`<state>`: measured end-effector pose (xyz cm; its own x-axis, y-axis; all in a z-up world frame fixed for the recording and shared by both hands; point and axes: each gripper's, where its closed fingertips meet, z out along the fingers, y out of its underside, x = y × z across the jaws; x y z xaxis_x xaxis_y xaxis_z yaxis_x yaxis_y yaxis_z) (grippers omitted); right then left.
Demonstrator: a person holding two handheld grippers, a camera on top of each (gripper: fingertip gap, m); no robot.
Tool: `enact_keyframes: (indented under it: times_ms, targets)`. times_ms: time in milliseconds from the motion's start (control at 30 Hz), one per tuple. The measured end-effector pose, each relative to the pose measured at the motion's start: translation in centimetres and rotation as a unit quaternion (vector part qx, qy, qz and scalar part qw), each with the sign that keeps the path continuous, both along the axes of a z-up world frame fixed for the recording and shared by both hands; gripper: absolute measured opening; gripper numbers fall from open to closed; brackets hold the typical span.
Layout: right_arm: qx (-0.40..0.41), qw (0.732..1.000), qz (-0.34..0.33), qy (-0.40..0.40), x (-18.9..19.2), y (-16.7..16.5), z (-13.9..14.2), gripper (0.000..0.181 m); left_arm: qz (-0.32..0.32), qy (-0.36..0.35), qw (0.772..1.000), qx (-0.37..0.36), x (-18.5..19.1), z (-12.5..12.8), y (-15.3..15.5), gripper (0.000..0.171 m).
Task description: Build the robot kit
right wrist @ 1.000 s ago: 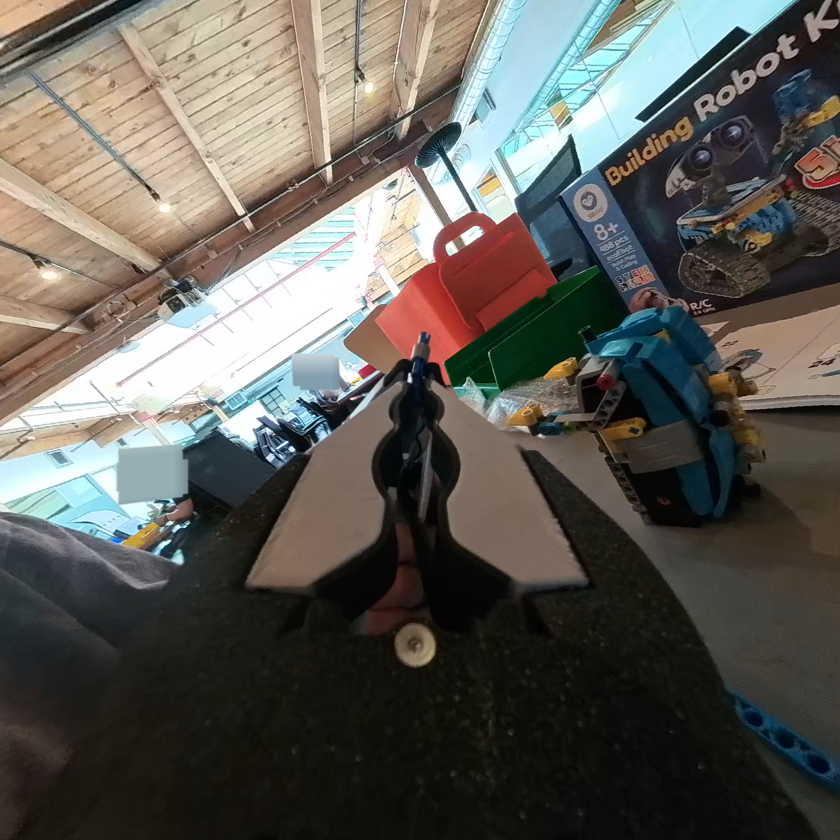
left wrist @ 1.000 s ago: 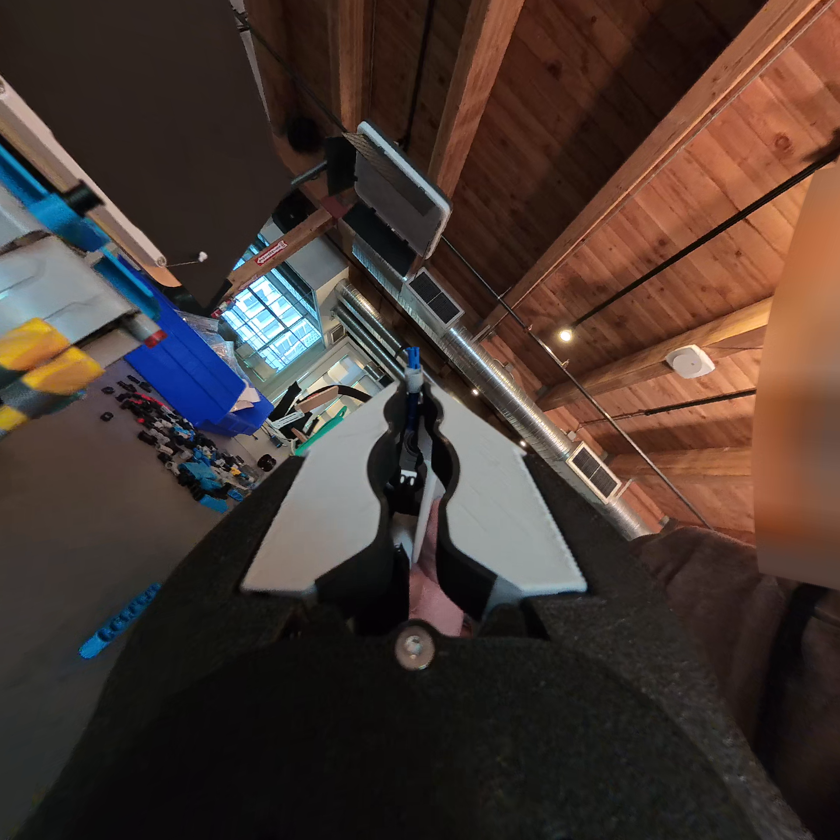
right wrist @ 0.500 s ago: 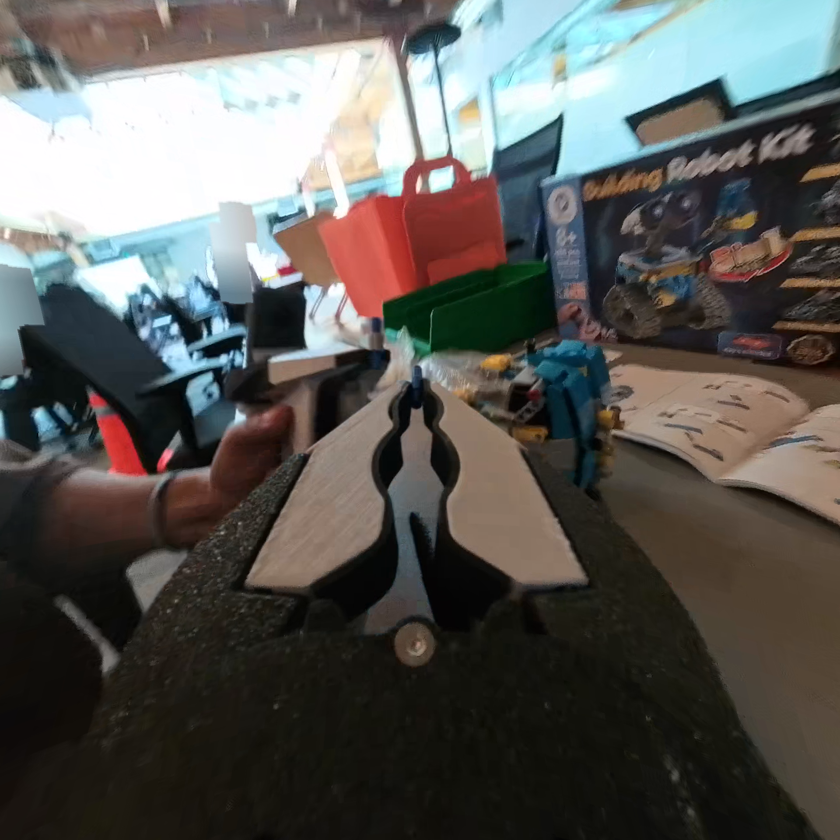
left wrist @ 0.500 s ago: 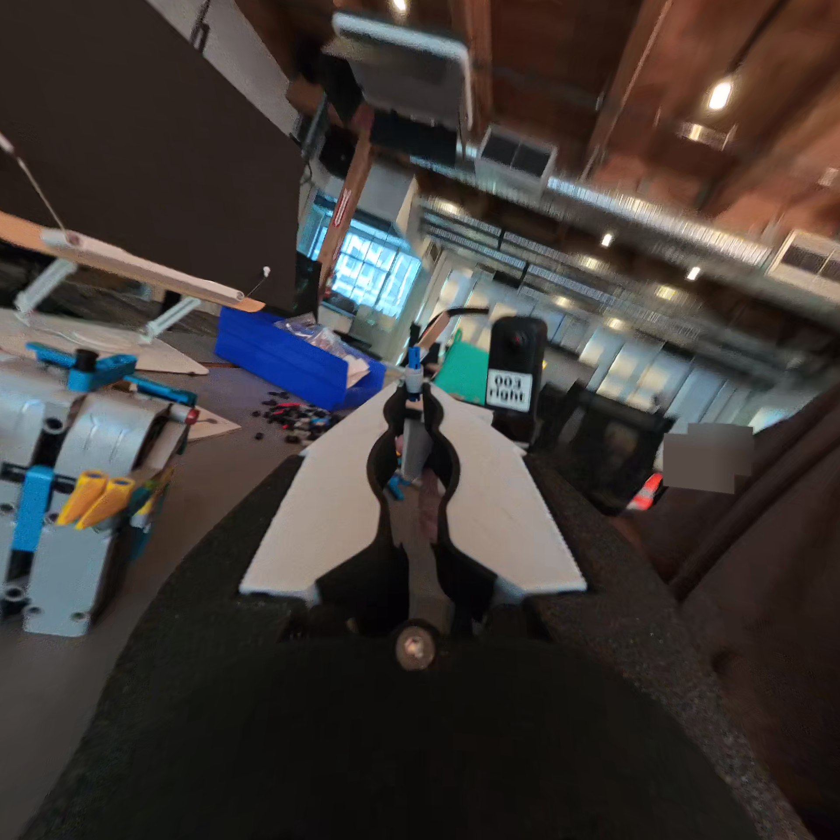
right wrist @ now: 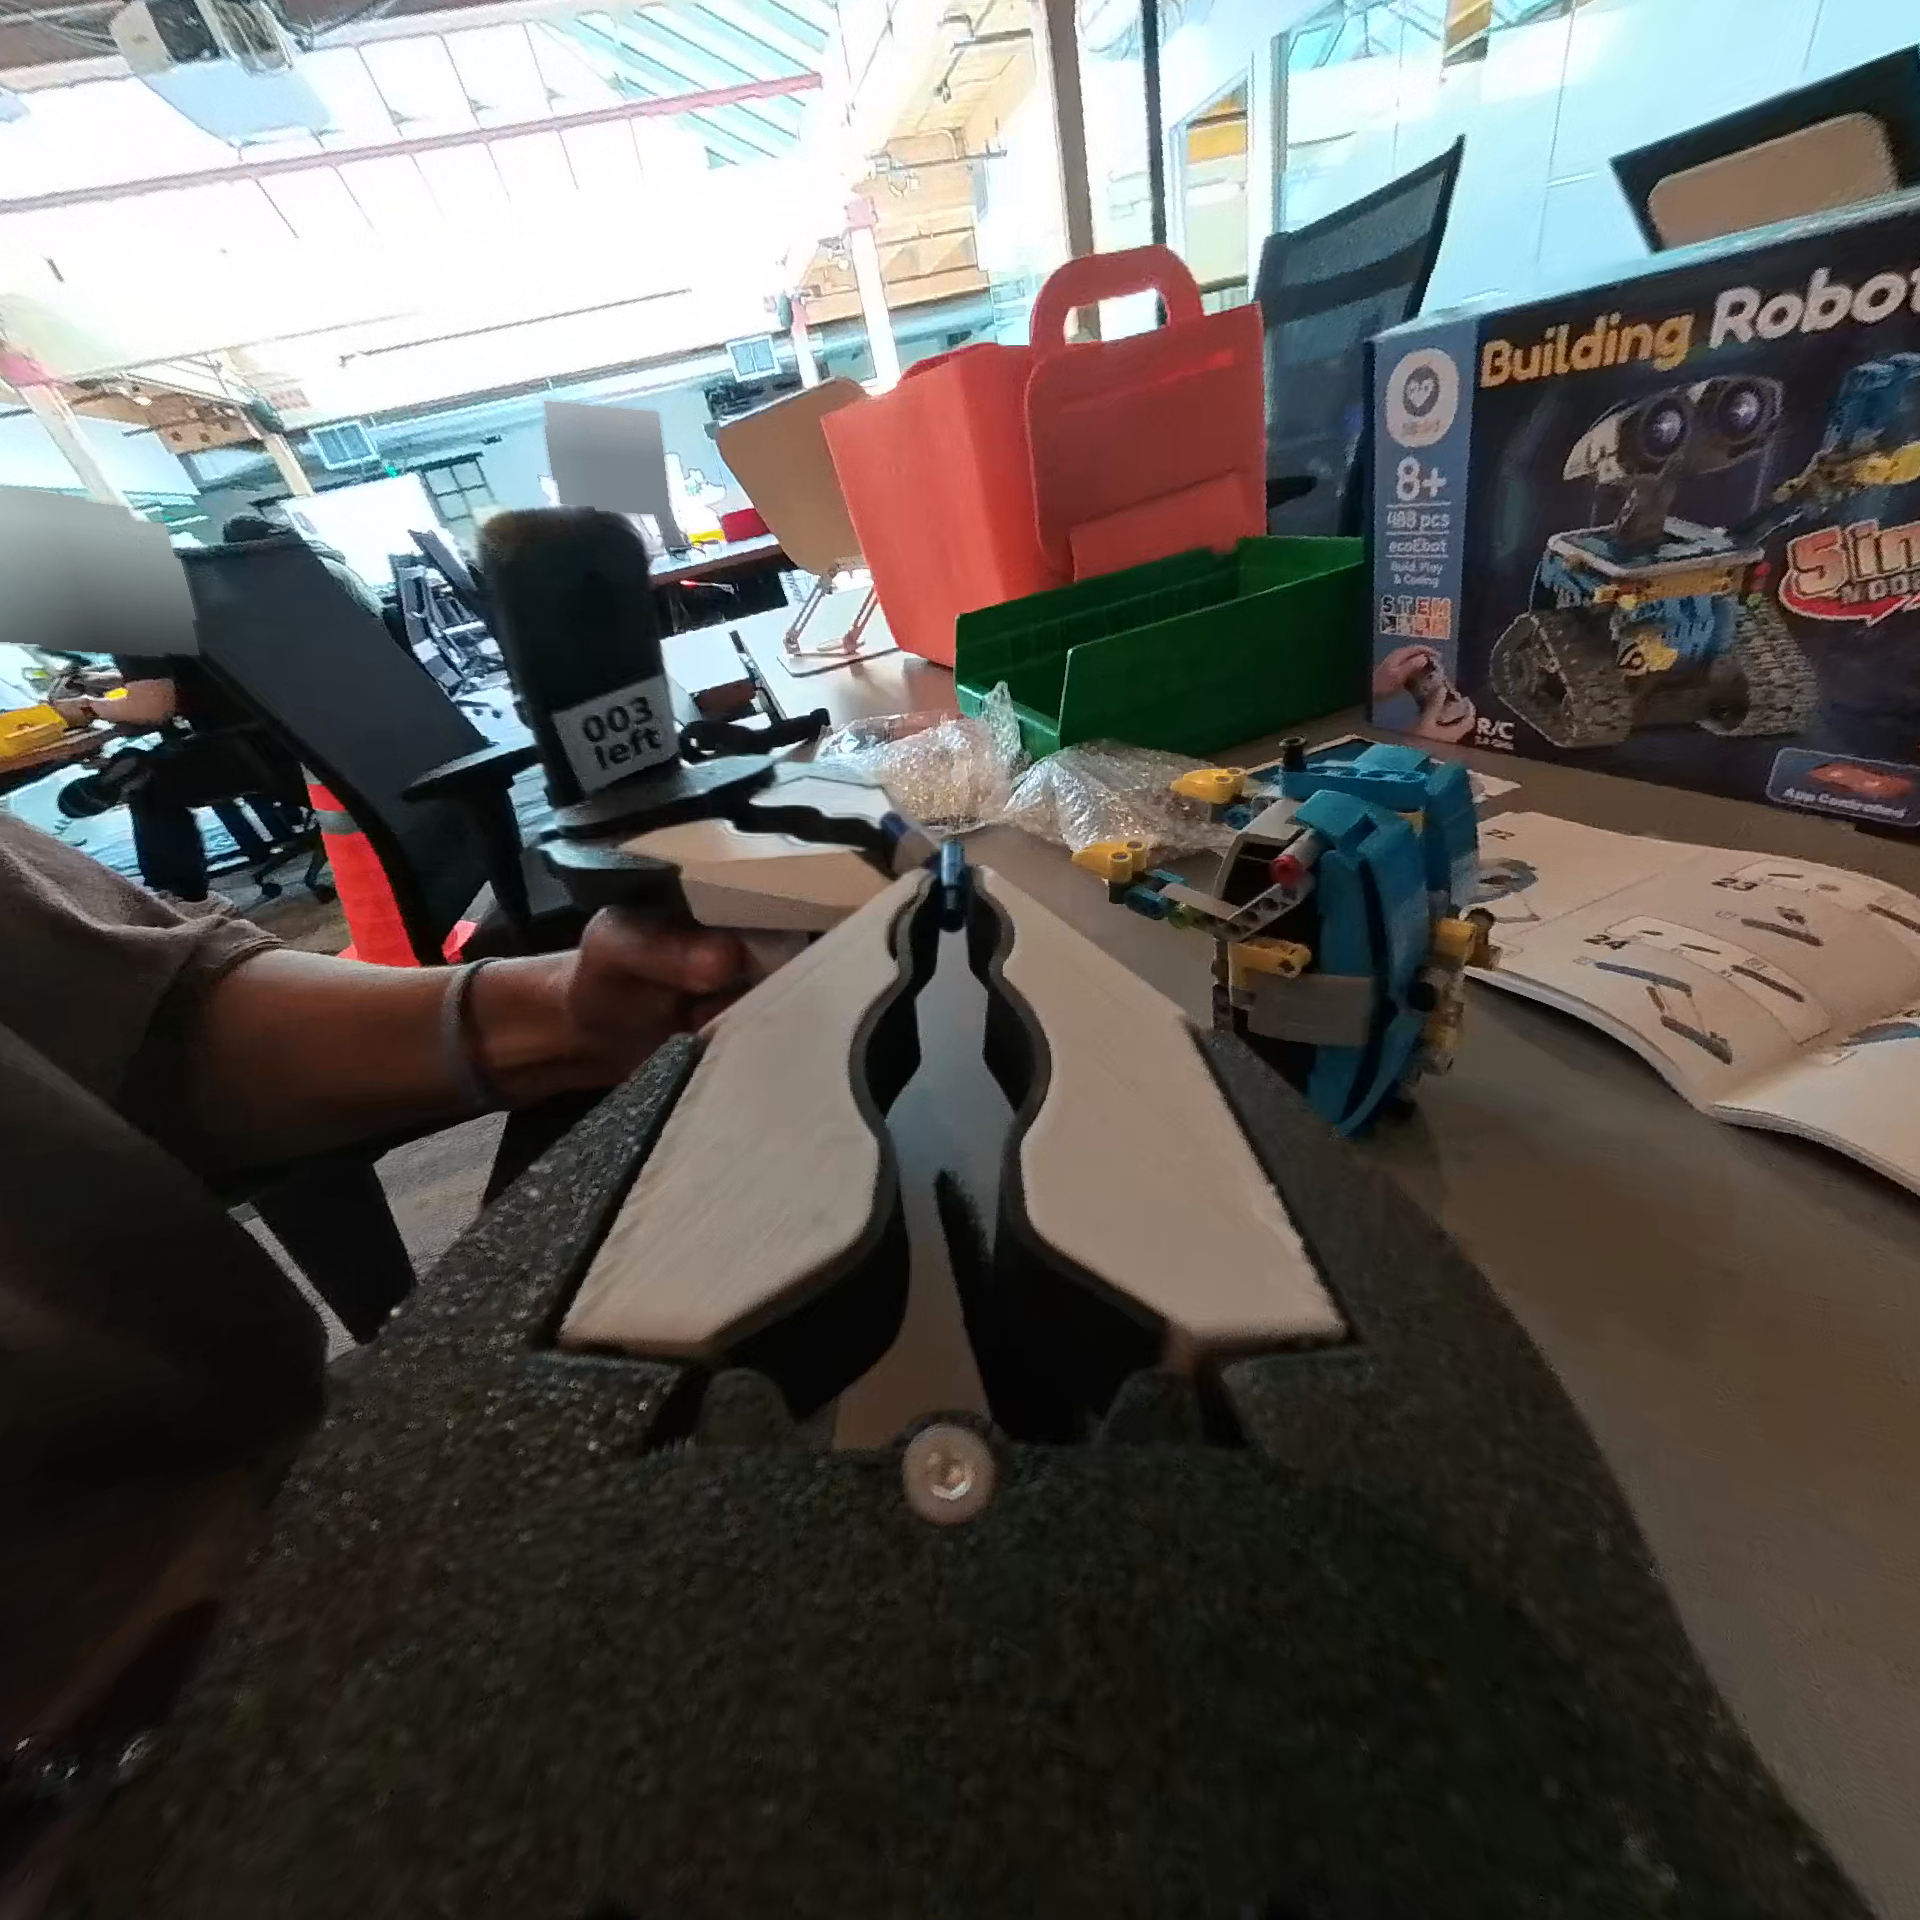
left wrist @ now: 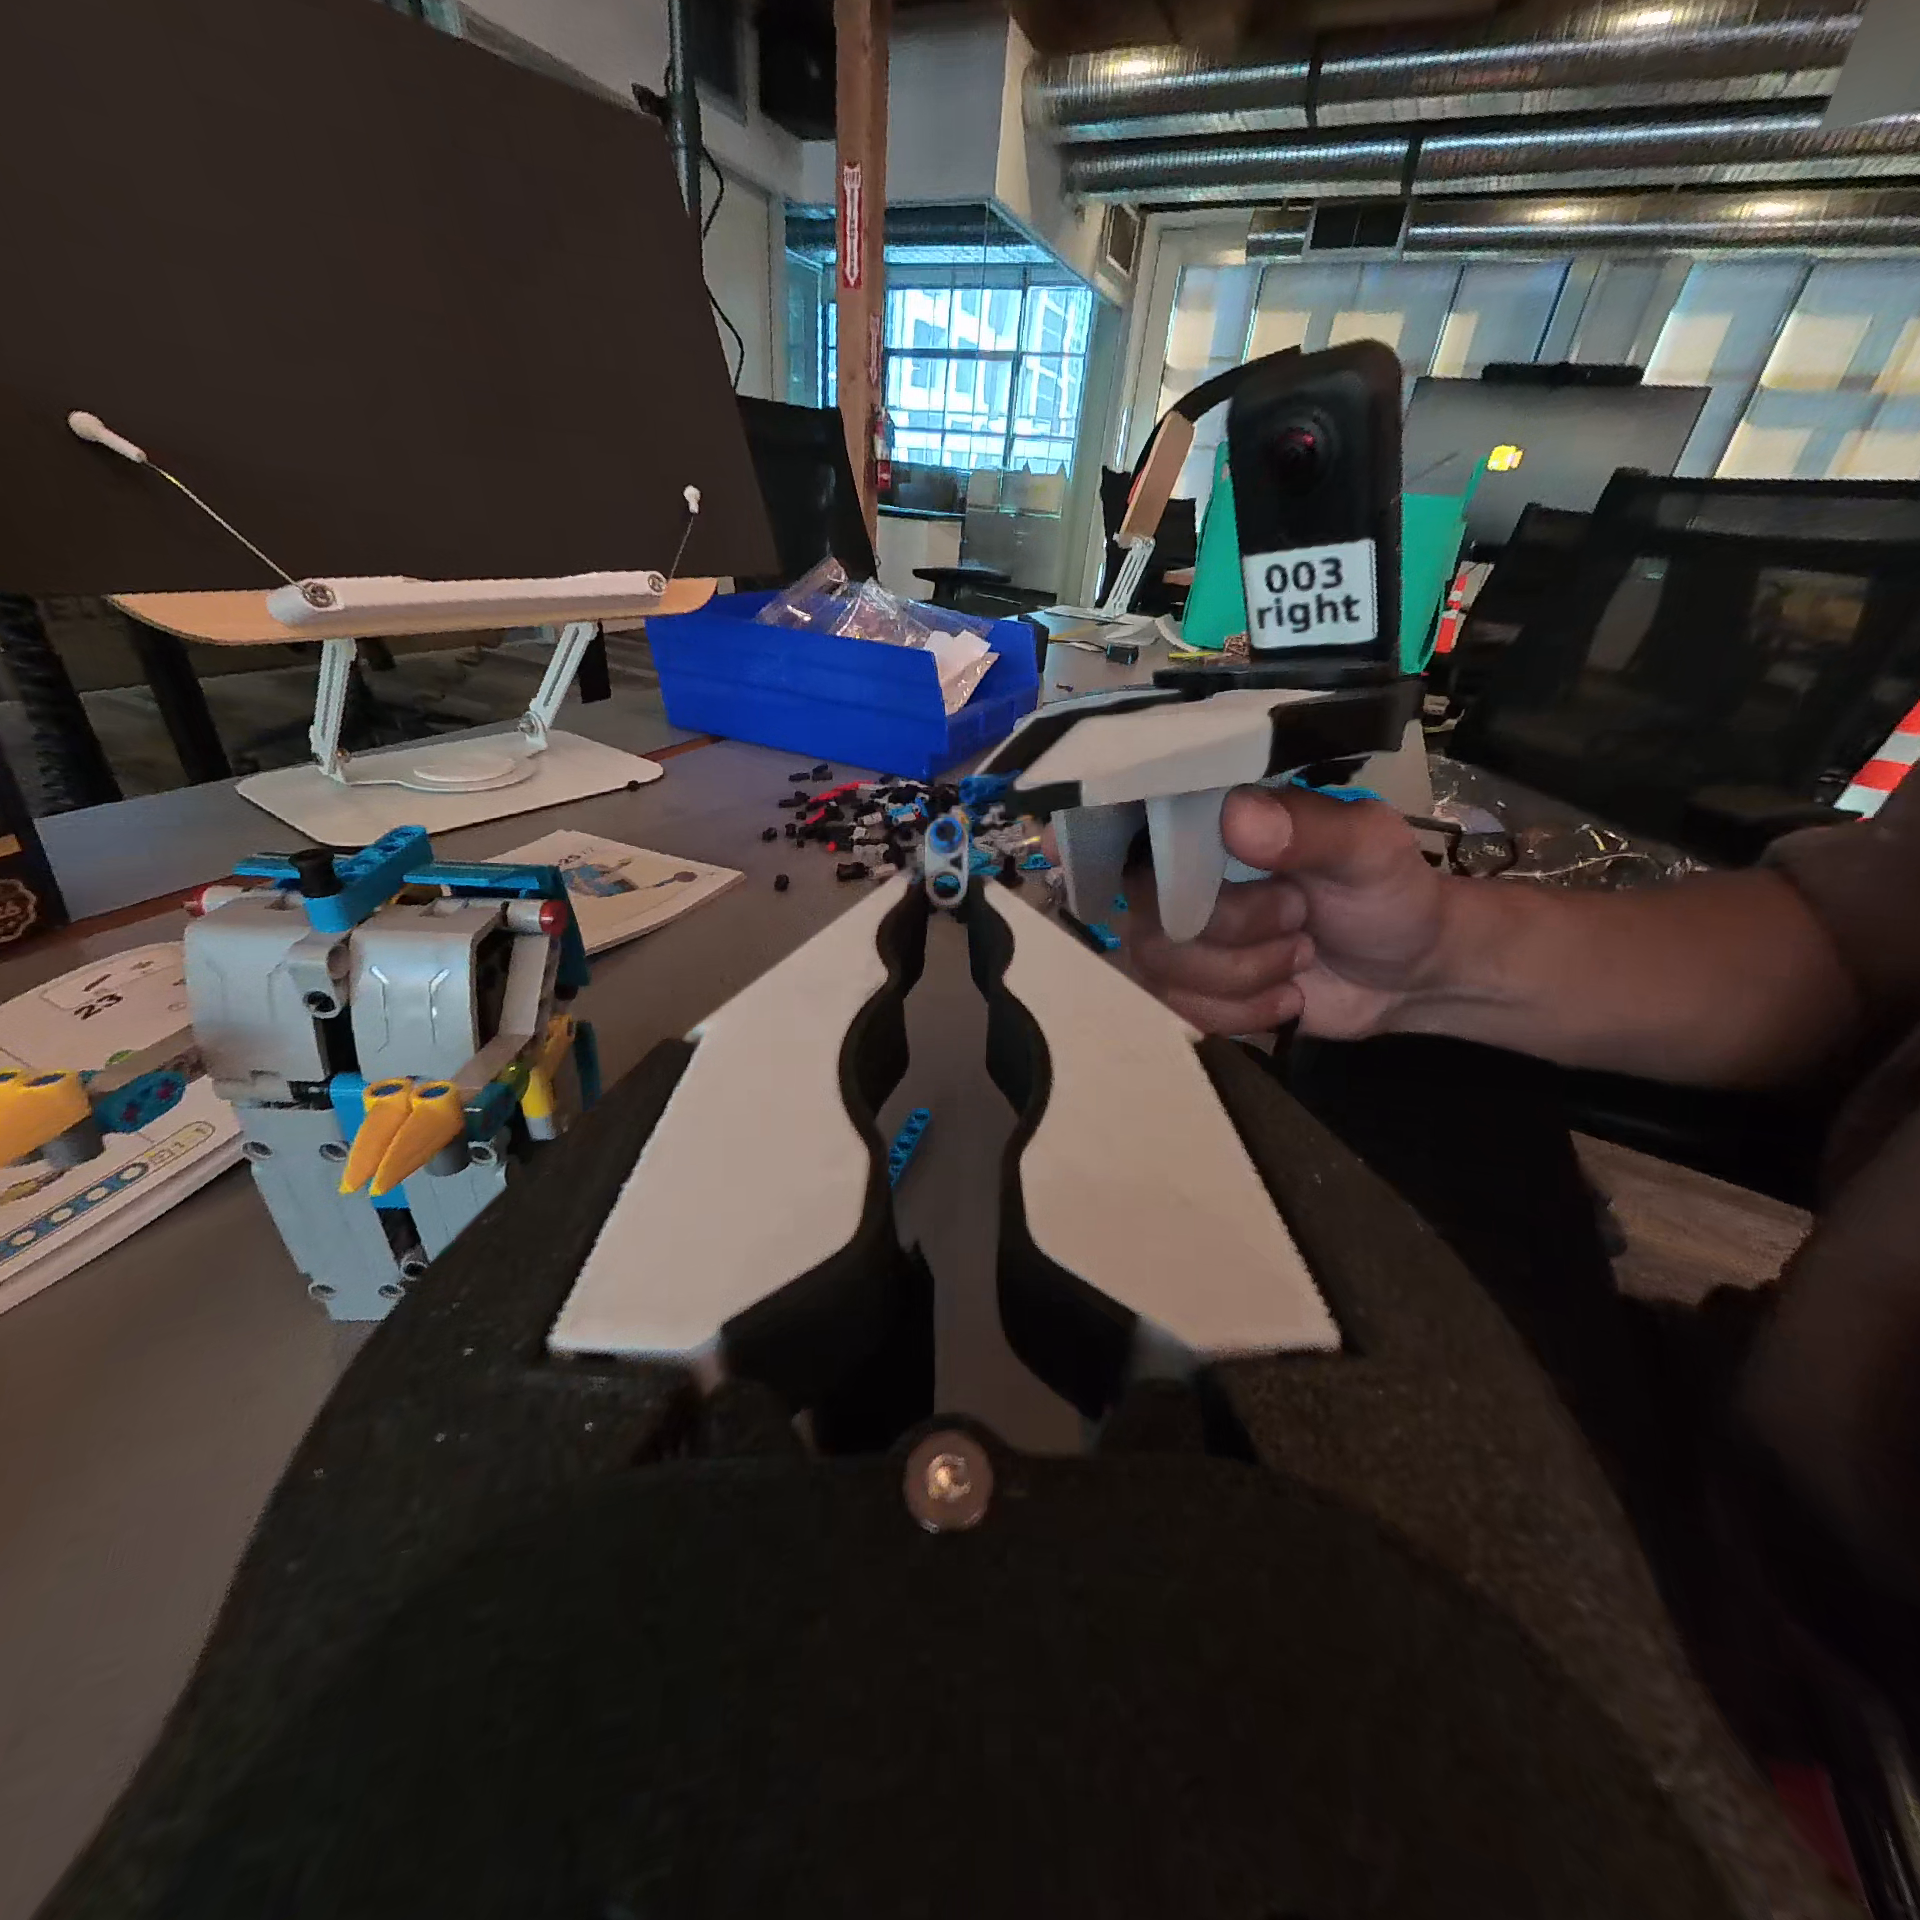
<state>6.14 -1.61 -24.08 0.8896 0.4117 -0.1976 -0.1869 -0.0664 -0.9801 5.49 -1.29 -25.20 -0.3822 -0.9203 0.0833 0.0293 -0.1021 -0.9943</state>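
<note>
Pinching small pieces (left wrist: 945, 864) (right wrist: 951, 878), white-labelled hand-held grippers (left wrist: 945, 914) (right wrist: 951, 914)

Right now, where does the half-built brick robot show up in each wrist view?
Left wrist view: the brick robot stands upright at the left edge, about mid-height, grey front panels facing the camera.
Right wrist view: the brick robot is right of centre, seen from its blue side.
Shared landmark: the open instruction booklet lying flat next to it.

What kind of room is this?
Probably an open office or workshop used for building toy robots: a half-built brick robot, loose brick parts beside a blue bin, and office chairs.
</note>
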Motion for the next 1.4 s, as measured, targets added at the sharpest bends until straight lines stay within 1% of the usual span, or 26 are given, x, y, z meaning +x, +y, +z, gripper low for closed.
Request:
enact_keyframes:
  times_ms: [167, 233, 333, 433, 567, 700, 833, 900, 933, 967, 1033, 1067, 1100, 1200, 1267, 1400]
  targets:
    - [-0.026, 0.999, 0.038, 0.007, -0.7, -0.2, -0.9, 0.004, -0.016, 0.010, 1.000, -0.003, 0.1, -0.3, -0.4, 0.007]
    - [-0.013, 0.999, 0.028, 0.008, -0.4, -0.2, -0.4, 0.004, -0.020, 0.005, 1.000, -0.010, 0.0, -0.1, -0.4, 0.007]
    - [-0.026, 0.999, 0.024, 0.025, 0.8, -0.1, -0.7, 0.004, -0.029, 0.004, 0.999, -0.019, -0.2, 0.0, -0.6, 0.007]
    - [-0.036, 0.998, 0.052, 0.012, -0.5, -0.1, -1.2, 0.004, -0.040, 0.015, 0.999, -0.004, -0.1, -0.6, -1.2, 0.007]
    - [-0.035, 0.996, 0.073, 0.035, -1.1, -0.1, -0.8, 0.004, -0.043, 0.019, 0.999, 0.007, -0.1, -0.8, -1.5, 0.007]
    - [-0.037, 0.995, 0.087, 0.041, -1.3, 0.0, -0.5, 0.004, -0.043, 0.018, 0.999, 0.013, 0.0, -0.9, -1.6, 0.007]
    - [-0.079, 0.987, 0.135, 0.046, -2.1, 0.4, -1.1, 0.004, -0.045, 0.028, 0.997, 0.049, 0.2, -1.7, -2.3, 0.007]
    - [-0.094, 0.984, 0.148, 0.016, -3.0, 0.6, -1.8, 0.004, -0.042, 0.031, 0.996, 0.073, 0.3, -2.1, -2.7, 0.007]
    - [-0.090, 0.985, 0.148, -0.003, -3.0, 0.6, -1.5, 0.004, -0.036, 0.030, 0.996, 0.080, 0.3, -2.1, -2.6, 0.007]
    - [-0.082, 0.985, 0.148, -0.017, -2.7, 0.3, -0.8, 0.004, -0.032, 0.027, 0.996, 0.080, 0.3, -2.0, -2.5, 0.007]
    - [-0.060, 0.988, 0.141, -0.019, -1.0, -0.5, 1.7, 0.005, -0.018, 0.017, 0.997, 0.077, 0.2, -1.6, -2.0, 0.007]
    - [-0.064, 0.987, 0.146, -0.027, -0.4, -1.1, 2.3, 0.004, -0.009, 0.013, 0.996, 0.084, 0.2, -1.5, -1.7, 0.007]
    - [-0.083, 0.983, 0.154, -0.053, -0.2, -1.7, 1.9, 0.005, -0.001, 0.010, 0.995, 0.098, 0.2, -1.5, -1.6, 0.007]
    - [-0.132, 0.963, 0.157, -0.173, -0.1, -3.0, -0.3, 0.005, 0.001, -0.007, 0.991, 0.133, 0.1, -1.6, -2.1, 0.007]
    - [-0.160, 0.947, 0.163, -0.227, -0.2, -3.2, -1.0, 0.005, -0.005, -0.018, 0.990, 0.142, -0.1, -1.5, -2.6, 0.007]
    - [-0.194, 0.921, 0.199, -0.275, -1.3, -3.1, -1.4, 0.005, -0.025, -0.058, 0.988, 0.141, -0.5, -0.7, -3.2, 0.007]
